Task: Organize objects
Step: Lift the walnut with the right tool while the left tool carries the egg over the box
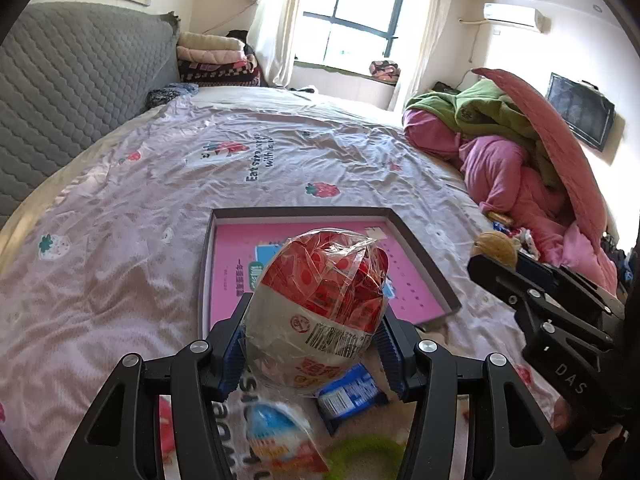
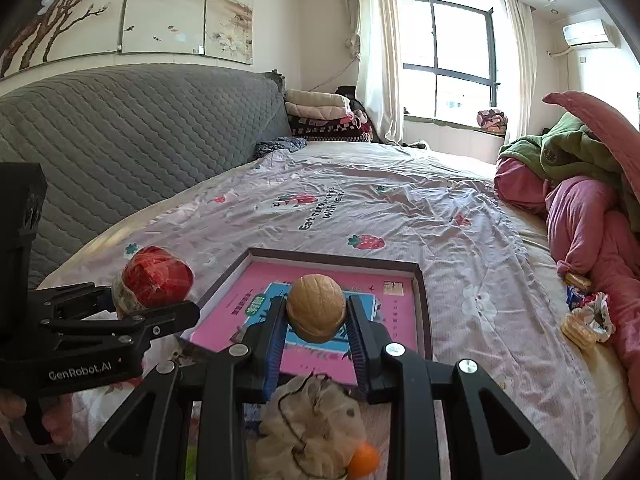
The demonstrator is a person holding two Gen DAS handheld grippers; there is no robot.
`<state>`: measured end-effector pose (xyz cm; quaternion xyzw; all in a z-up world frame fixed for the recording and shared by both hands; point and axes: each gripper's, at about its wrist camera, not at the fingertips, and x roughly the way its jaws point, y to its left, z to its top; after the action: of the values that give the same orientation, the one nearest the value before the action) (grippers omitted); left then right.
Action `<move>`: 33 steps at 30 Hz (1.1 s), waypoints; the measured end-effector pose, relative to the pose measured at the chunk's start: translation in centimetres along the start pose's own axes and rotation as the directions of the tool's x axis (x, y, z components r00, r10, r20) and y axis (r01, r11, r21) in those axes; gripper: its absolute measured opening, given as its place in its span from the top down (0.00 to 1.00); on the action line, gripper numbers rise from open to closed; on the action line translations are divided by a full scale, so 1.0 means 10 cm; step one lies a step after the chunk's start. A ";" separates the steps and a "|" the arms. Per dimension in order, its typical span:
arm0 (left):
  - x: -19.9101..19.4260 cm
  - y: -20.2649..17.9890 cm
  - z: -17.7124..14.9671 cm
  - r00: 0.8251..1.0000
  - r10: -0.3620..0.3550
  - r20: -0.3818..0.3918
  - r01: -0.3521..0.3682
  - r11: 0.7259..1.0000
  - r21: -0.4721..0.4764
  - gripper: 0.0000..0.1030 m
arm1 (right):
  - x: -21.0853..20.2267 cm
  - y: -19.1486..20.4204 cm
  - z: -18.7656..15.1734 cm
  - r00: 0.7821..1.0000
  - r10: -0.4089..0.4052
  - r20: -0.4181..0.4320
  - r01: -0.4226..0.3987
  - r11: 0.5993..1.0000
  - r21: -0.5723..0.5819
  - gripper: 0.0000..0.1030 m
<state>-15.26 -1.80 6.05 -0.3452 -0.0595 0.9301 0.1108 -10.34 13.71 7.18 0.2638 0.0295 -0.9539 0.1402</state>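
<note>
While both grippers are hanging above the bed, daylight is coming in through a dark-framed window (image 2: 448, 60) with pale curtains.

Far left: a grey quilted headboard (image 2: 140, 136) is running along the bed, a flower painting (image 2: 132, 4) hanging on the wall above it. Folded blankets (image 2: 320, 116) are sitting stacked at the headboard's far end.

Middle: a pale pink sheet (image 1: 120, 240) with strawberry prints and dark lettering is covering the bed, wrinkled. A shallow dark-rimmed tray (image 1: 424, 256) with a pink printed floor is lying on it, nothing resting inside that I can see.

Left gripper (image 1: 316, 344): blue pads are pinching a wrapped red-and-white egg (image 1: 320, 300), holding it off the sheet in front of the tray's near edge. Below it a blue packet (image 1: 352, 394), a smaller blue egg (image 1: 276, 436) and a green ring (image 1: 364, 456) are lying on the sheet.

Right gripper (image 2: 316, 332): fingers are squeezing a walnut (image 2: 316, 308) from both sides, holding it over the tray's near part. Under it a beige cloth bundle (image 2: 316, 428) and an orange ball (image 2: 364, 458) are lying on the bed.

Right: heaped pink and green bedding (image 1: 512, 152) is piling up at the bed's edge, small snack packets (image 2: 580, 316) lying beside it. An air conditioner (image 1: 512, 16) is sitting high on the right wall, a dark screen (image 1: 580, 110) hanging below it.
</note>
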 end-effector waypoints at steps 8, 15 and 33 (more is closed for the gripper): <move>0.17 0.09 0.09 1.000 -0.008 0.020 0.008 1.000 -0.017 0.44 | 0.12 -0.16 0.08 1.000 0.020 0.024 -0.021 0.998 0.066 0.71; 0.35 0.06 0.11 0.999 -0.031 0.009 0.031 1.000 0.004 0.44 | 0.28 -0.27 0.10 1.000 0.027 0.009 -0.028 0.993 0.117 0.71; 0.81 0.33 0.07 0.993 -0.006 -0.121 0.002 1.000 -0.025 0.44 | 0.75 -0.47 -0.10 0.990 -0.015 -0.142 0.028 0.995 0.091 0.70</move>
<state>-22.20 -3.04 0.89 -0.4020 -0.0650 0.9065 0.1117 -17.32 16.48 2.37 0.3364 -0.0024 -0.9347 0.1151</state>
